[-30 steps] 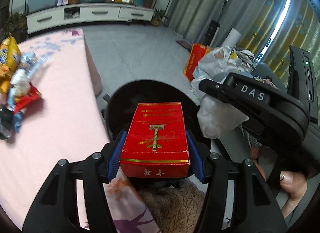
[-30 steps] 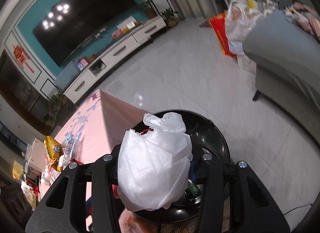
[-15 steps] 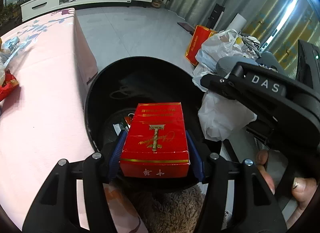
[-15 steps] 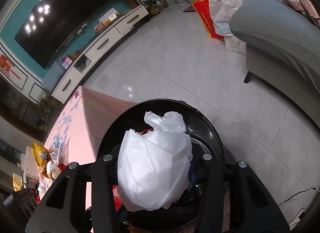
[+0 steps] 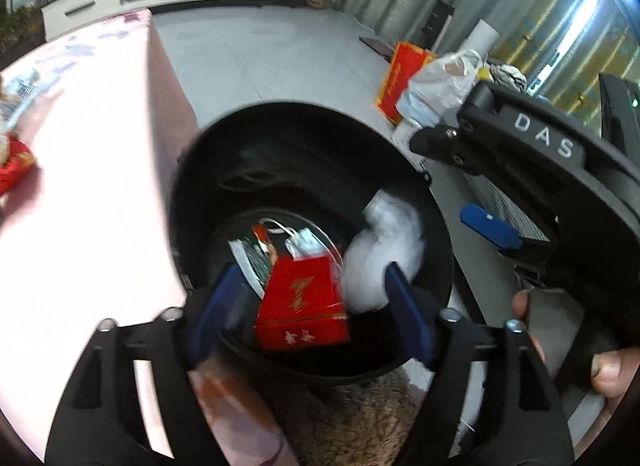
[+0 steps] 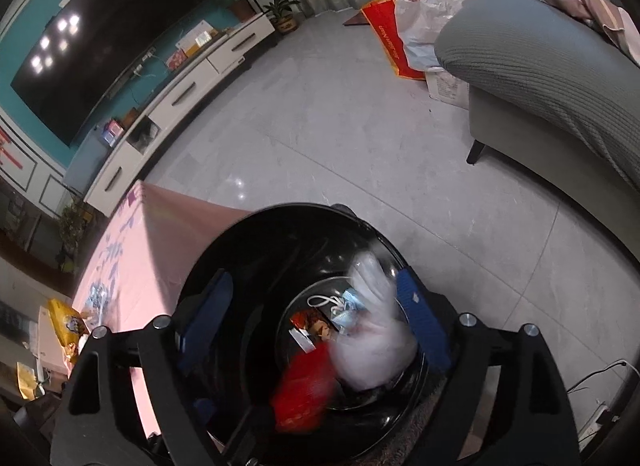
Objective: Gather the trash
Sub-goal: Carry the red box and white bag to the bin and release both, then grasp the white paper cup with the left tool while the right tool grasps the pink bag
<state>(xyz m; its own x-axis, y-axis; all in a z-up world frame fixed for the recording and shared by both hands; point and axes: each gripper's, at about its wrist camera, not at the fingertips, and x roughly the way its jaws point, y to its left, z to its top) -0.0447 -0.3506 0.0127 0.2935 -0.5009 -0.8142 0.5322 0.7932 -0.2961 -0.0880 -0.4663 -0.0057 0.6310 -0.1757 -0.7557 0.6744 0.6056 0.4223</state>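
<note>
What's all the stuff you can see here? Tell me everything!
Round black plastic bin: one, black, on floor beside table.
Red cardboard box: one, red, dropping into bin.
Crumpled white plastic bag: one, white, dropping into bin.
Pink tablecloth table: one, pink, left of bin.
Grey fabric sofa: one, grey, far right.
Black television: one, black, on teal wall.
Left tool: one, black with blue pads, opening over bin.
Right tool: one, same colours, opening over bin.
</note>
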